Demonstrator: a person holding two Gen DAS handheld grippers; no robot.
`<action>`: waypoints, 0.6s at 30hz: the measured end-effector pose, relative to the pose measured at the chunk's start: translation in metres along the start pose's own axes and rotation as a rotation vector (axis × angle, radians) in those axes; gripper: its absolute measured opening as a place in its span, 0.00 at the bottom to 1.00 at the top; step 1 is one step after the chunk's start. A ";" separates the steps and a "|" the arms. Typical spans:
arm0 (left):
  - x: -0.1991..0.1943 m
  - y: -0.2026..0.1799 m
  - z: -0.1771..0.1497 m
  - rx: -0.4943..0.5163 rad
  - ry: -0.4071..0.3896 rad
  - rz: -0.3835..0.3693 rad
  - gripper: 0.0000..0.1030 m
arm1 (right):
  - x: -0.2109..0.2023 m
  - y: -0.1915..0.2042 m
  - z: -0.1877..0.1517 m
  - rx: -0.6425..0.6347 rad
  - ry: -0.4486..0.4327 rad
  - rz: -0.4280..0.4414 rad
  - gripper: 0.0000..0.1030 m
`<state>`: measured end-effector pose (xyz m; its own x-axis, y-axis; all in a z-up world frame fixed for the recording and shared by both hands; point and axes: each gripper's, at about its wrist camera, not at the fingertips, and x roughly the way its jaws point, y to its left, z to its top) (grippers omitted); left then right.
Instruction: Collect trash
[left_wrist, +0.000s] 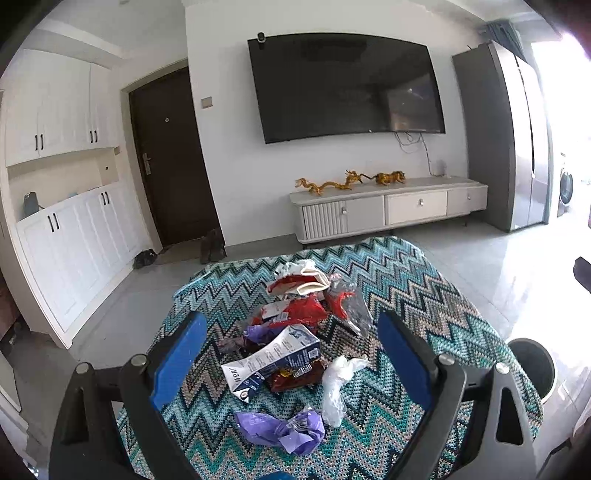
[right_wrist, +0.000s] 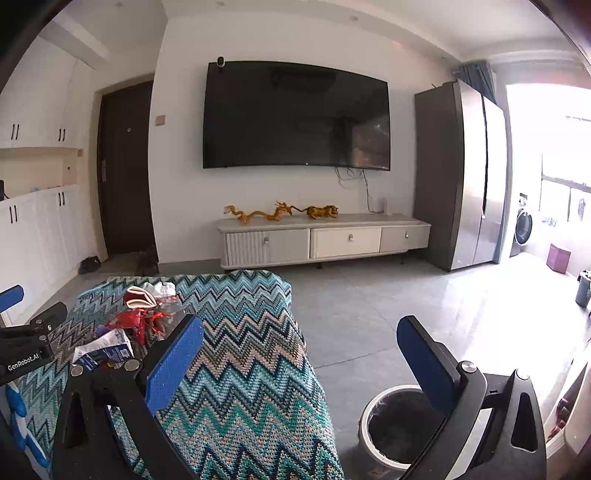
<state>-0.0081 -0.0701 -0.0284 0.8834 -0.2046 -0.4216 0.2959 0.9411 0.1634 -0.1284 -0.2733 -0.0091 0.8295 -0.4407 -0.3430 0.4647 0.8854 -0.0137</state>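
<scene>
Currently, a table draped in a zigzag cloth (left_wrist: 424, 295) is seen in both wrist views, with the trash heaped along its middle. In the left wrist view, the left gripper (left_wrist: 291, 354) is held above the pile with its blue fingers (left_wrist: 177, 362) spread wide and nothing caught between them. At about 7 o'clock from the heap's centre, a crumpled purple wrapper (left_wrist: 280, 430) is found nearest the camera; just beside it, at 5 o'clock, a clear plastic bag (left_wrist: 338, 387) lies twisted. A flattened milk carton (left_wrist: 273, 360) is laid across the middle, resting on a dark red packet (left_wrist: 295, 378). Toward 12 o'clock, red wrappers (left_wrist: 299, 312) and a clear crinkled film (left_wrist: 351, 302) are piled, topped by a red-and-cream box (left_wrist: 306, 282) at the far end. At 4 o'clock, beyond the table edge, a dark-lined trash bin (left_wrist: 532, 363) stands on the floor. In the right wrist view, the same carton (right_wrist: 105, 349) and red wrappers (right_wrist: 138, 321) are placed at 9 o'clock, well apart from the right gripper (right_wrist: 299, 354), whose fingers are likewise parted and empty, held past the table's right edge. The bin (right_wrist: 397, 424) is seen at 5 o'clock, partly hidden behind the right finger (right_wrist: 428, 360).
</scene>
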 end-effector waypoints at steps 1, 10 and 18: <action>0.003 -0.002 -0.001 0.005 0.005 0.000 0.91 | 0.003 0.000 -0.002 0.000 0.010 -0.004 1.00; 0.036 -0.017 -0.008 0.045 0.063 -0.017 0.91 | 0.027 -0.005 -0.011 0.005 0.073 -0.036 1.00; 0.054 -0.025 -0.014 0.056 0.094 -0.046 0.91 | 0.043 -0.009 -0.017 0.008 0.112 -0.059 1.00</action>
<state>0.0276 -0.1007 -0.0679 0.8312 -0.2181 -0.5114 0.3572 0.9144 0.1904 -0.1020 -0.2975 -0.0398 0.7614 -0.4721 -0.4443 0.5143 0.8571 -0.0294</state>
